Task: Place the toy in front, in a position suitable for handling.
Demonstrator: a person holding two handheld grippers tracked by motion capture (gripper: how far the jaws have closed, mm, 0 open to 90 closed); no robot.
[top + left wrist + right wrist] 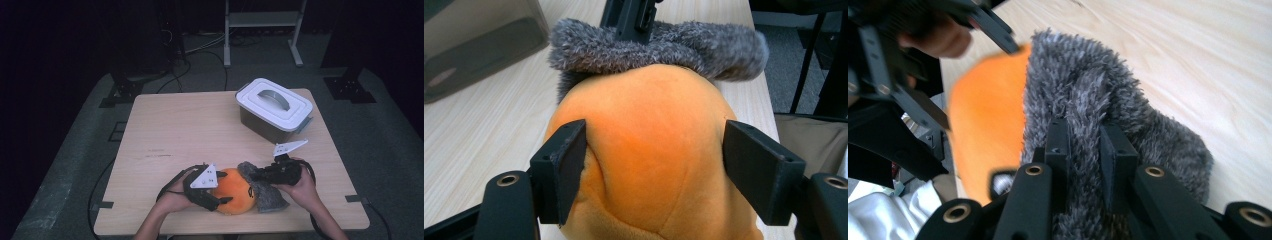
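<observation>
Near the front edge of the desk (165,130), an orange plush toy (236,196) with a grey fuzzy cap (260,190) is held between two grippers. By the left gripper (654,170) the orange body is clasped from both sides, its jaws pressed into the plush and denting it. By the right gripper (1087,150) a fold of the grey fuzzy fabric is pinched, its jaws drawn nearly together on the pile. A grey lidded storage box (274,109) with a curved handle is seen well apart, toward the far right of the desk.
</observation>
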